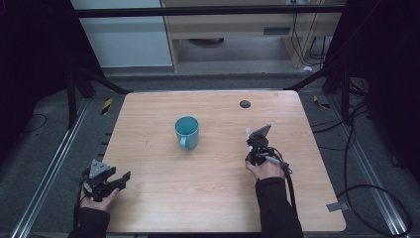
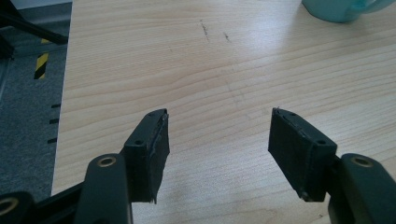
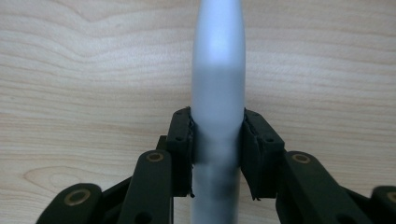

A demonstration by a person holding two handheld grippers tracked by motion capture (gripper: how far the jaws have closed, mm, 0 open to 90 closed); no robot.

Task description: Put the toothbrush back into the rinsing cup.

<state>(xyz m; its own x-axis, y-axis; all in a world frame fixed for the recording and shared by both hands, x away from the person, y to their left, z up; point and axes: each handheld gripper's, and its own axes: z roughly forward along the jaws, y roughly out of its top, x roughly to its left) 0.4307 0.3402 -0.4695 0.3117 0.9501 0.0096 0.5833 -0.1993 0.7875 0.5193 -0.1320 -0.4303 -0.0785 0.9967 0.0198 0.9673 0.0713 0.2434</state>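
Observation:
A teal mug (image 1: 186, 131) stands upright near the middle of the wooden table (image 1: 213, 198), its handle toward me; its base shows in the left gripper view (image 2: 341, 9) at the top right. My right gripper (image 1: 251, 143) is right of the mug, raised off the table. In the right gripper view its jaws (image 3: 218, 121) are shut on a smooth grey-white rounded stick (image 3: 218, 56) that runs up between them, blurred. My left gripper (image 1: 124, 179) rests at the table's front left corner. Its jaws (image 2: 219, 116) are open over bare wood (image 2: 210, 70).
A small dark round spot (image 1: 244, 104) marks the table's far right part. Metal rails (image 1: 49, 163) and cables (image 1: 366, 198) lie on the grey floor on both sides. The left table edge (image 2: 65, 93) runs close beside my left gripper.

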